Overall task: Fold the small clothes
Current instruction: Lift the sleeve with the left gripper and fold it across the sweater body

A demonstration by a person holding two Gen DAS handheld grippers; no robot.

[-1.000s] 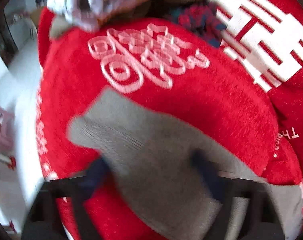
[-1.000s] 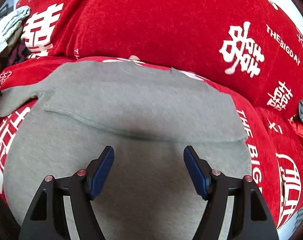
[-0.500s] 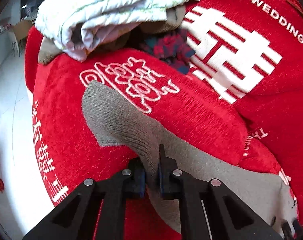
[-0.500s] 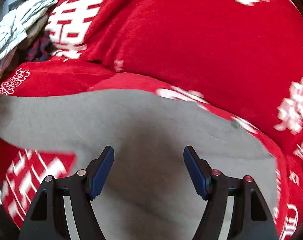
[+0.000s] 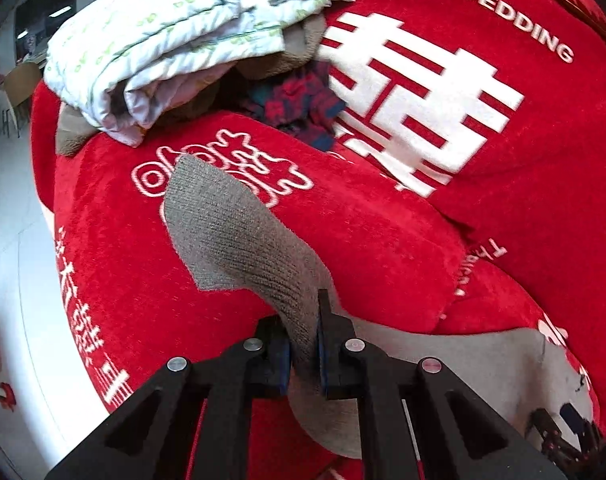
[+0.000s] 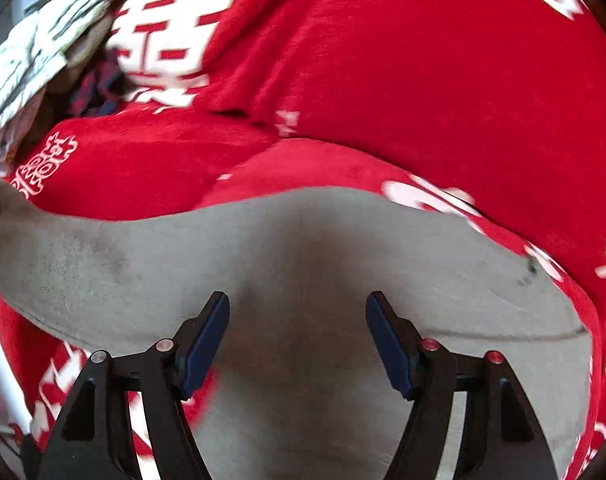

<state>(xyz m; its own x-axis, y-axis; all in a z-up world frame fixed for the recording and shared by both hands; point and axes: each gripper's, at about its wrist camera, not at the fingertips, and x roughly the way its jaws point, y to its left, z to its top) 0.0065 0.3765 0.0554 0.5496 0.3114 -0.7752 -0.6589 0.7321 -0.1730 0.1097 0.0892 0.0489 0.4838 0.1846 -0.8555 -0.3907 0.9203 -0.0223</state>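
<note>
A grey knit garment (image 5: 239, 236) lies on a red sofa cover. My left gripper (image 5: 303, 344) is shut on a ridge of the grey fabric, with the ribbed end stretching away from the jaws toward the upper left. In the right wrist view the grey garment (image 6: 303, 248) spreads wide across the seat. My right gripper (image 6: 297, 332) is open just above it, holding nothing. The right gripper also shows at the lower right edge of the left wrist view (image 5: 563, 432).
The red sofa cover (image 5: 403, 240) has white wedding lettering. A pile of other clothes (image 5: 175, 40), white patterned on top with brown and dark plaid beneath, sits at the sofa's far left end; it also shows in the right wrist view (image 6: 43, 52). White floor (image 5: 7, 280) lies left.
My left gripper has closed on the grey garment and lifted a fold of it. The upper layer seen a second ago is gone, and the right view has shifted over the cloth.
</note>
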